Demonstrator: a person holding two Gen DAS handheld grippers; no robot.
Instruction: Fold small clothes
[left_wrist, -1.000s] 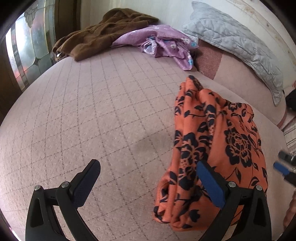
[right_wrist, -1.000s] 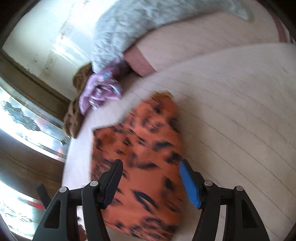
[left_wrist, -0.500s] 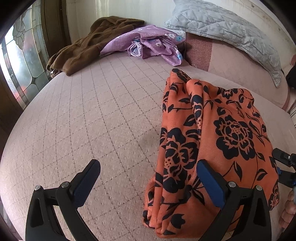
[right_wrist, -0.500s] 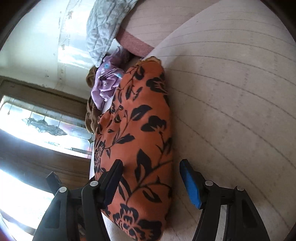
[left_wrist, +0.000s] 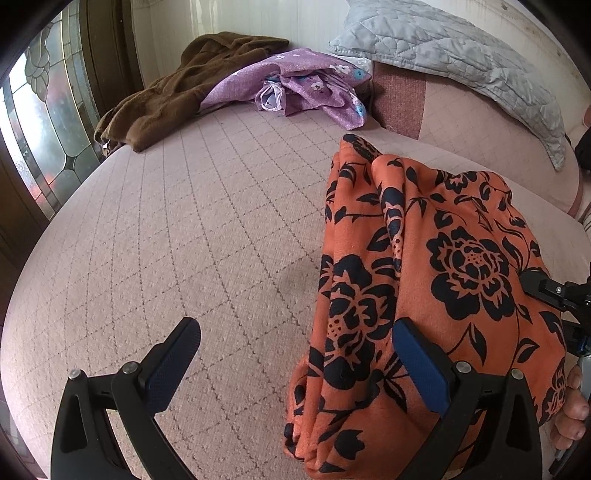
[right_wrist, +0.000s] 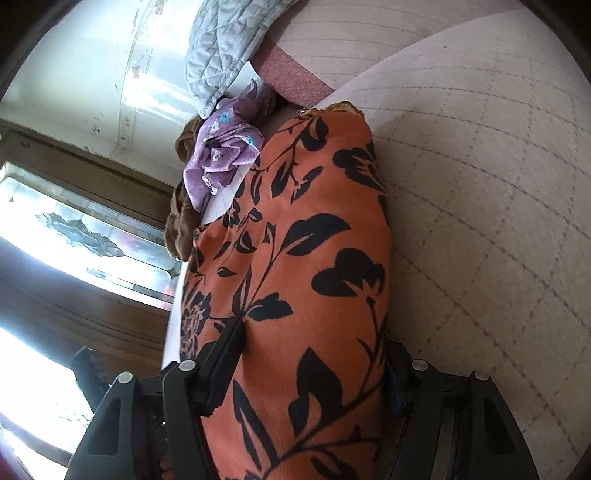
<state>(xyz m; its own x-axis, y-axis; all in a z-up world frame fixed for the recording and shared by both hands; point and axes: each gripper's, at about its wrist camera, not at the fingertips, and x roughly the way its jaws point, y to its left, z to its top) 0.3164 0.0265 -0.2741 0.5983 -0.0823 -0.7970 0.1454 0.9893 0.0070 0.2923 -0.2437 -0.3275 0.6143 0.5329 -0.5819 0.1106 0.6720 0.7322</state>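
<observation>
Orange floral garment (left_wrist: 424, 288): folded into a thick bundle with black flower print, lying on the pink quilted bed (left_wrist: 192, 236), toward the near right of the left wrist view.

Left tool (left_wrist: 295, 354): fingers wide apart and empty; one finger over bare bed, the other (left_wrist: 421, 363) over the bundle's near end, contact with the cloth not determinable.

Right tool (right_wrist: 314, 369): fingers apart, straddling the bundle's near end (one finger (right_wrist: 225, 365) against the top face of the cloth, the other low at the bundle's edge by the bed); whether the pads press cannot be told. A hand (left_wrist: 570, 410) shows at the edge of the left wrist view.

Other items, well apart at the far end of the bed: brown garment (left_wrist: 173, 96), purple flowered cloth (left_wrist: 295, 88), grey quilted pillow (left_wrist: 454, 55). Leaded glass window (left_wrist: 40, 122) to the left.
</observation>
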